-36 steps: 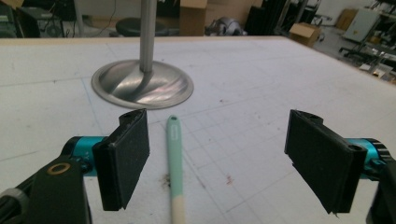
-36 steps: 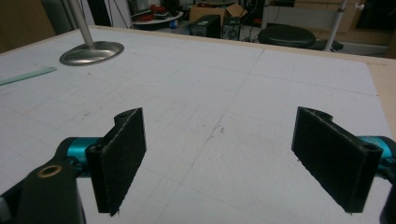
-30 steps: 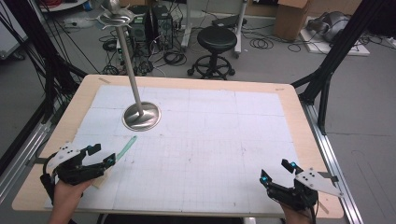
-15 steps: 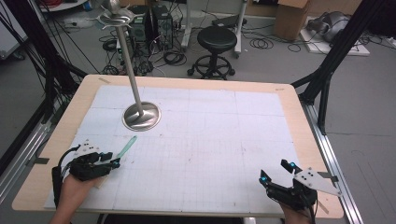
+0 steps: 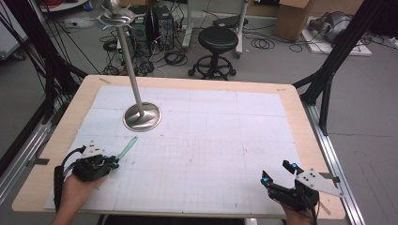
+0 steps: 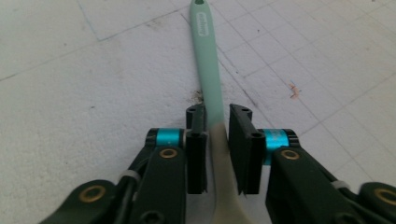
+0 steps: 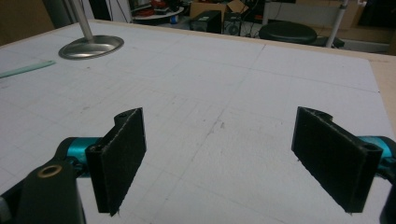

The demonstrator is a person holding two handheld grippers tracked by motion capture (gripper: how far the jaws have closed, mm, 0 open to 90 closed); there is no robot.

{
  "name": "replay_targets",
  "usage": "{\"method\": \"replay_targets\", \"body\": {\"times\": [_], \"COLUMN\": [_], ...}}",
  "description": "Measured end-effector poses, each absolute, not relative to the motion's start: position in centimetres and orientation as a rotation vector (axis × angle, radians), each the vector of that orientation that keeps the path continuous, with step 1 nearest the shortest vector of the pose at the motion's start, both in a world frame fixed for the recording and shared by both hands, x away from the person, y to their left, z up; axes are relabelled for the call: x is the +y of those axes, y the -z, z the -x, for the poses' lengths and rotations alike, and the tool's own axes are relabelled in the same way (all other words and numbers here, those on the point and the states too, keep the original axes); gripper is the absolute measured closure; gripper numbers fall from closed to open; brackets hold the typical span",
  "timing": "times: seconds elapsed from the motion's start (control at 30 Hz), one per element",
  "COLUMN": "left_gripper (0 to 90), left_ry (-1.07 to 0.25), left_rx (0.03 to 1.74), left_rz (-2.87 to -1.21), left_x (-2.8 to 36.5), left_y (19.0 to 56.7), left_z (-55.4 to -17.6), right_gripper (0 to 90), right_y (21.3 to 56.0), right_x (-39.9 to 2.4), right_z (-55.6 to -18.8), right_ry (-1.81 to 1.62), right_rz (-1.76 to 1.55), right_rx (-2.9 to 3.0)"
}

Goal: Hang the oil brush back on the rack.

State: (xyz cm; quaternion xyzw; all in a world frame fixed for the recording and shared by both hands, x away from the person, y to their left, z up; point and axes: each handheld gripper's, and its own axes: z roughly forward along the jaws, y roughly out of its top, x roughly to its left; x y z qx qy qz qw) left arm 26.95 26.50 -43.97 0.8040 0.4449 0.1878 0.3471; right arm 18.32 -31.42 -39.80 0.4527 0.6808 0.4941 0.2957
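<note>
Table [image 5: 300,117]: white gridded mat on top.
Stand [image 5: 141,117]: metal, round base, far left.
Right gripper [image 5: 280,174]: spread wide, nothing between.
Left gripper [image 5: 113,162]: jaws just closing, pads now pinching the spoon (near its bowl).
Spoon [image 6: 208,65]: lying flat, mint handle pointing toward the stand.

The right gripper [image 7: 219,163] has two black jaws set wide apart, one at 7 o'clock and one at 4 o'clock, with nothing between them. Under them is a white table mat [image 7: 261,93] with thin grid lines. A shiny round metal base [image 7: 91,47] sits at 11 o'clock. A thin green handle [image 7: 25,69] lies at 10 o'clock. A black stool [image 7: 287,31] stands past the table at 1 o'clock.
</note>
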Motion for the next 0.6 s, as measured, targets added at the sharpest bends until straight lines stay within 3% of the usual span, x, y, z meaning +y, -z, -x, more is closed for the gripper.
{"method": "replay_targets", "body": {"times": [0.6], "left_gripper": [81.8], "left_ry": [-0.450], "left_rx": [1.193], "left_rz": [-2.047], "left_x": [26.74], "left_y": [44.00], "left_z": [-27.13], "right_gripper": [16.9], "right_y": [39.74], "right_x": [-31.47], "right_z": [-18.21], "right_ry": [-1.316], "right_rz": [-1.200], "right_rx": [1.810]}}
